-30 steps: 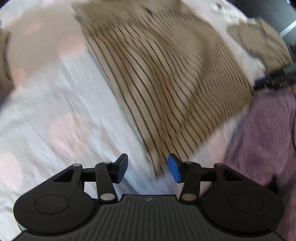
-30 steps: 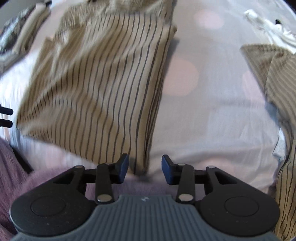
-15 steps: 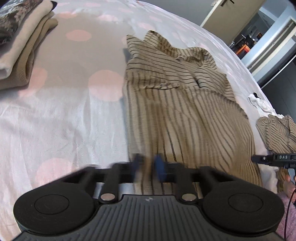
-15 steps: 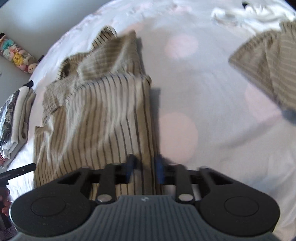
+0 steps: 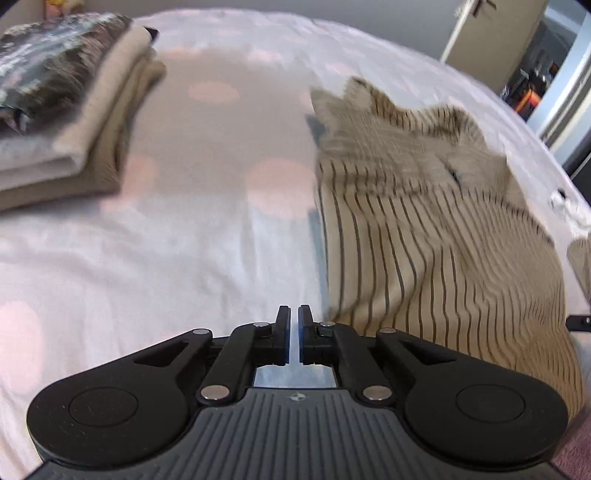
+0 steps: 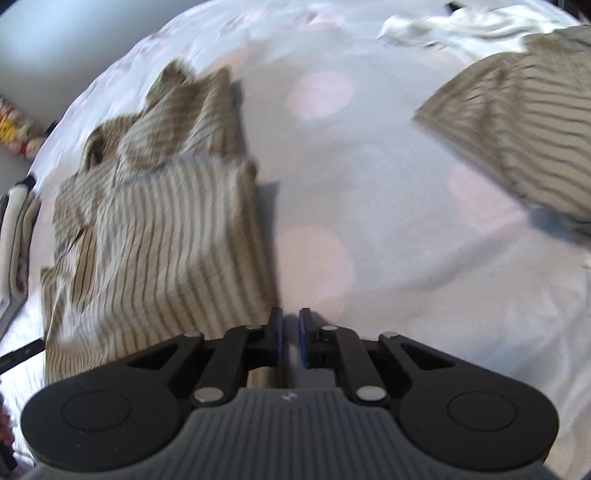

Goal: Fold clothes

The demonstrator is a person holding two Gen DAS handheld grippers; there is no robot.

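Tan cloth with thin dark stripes, the shirt (image 5: 436,258) lies part-folded on a white bedsheet (image 5: 192,251) dotted with pale pink circles, its collar end away from the cameras; no writing on it can be read. A stack of folded clothes (image 5: 70,122) sits well apart to its left, and a second striped garment (image 6: 524,122) lies to its right beside crumpled white fabric (image 6: 443,26). The left gripper (image 5: 294,314) hangs low at the shirt's near left corner, the right gripper (image 6: 290,317) at its near right edge; both look nearly clenched, and whether they pinch cloth cannot be told.
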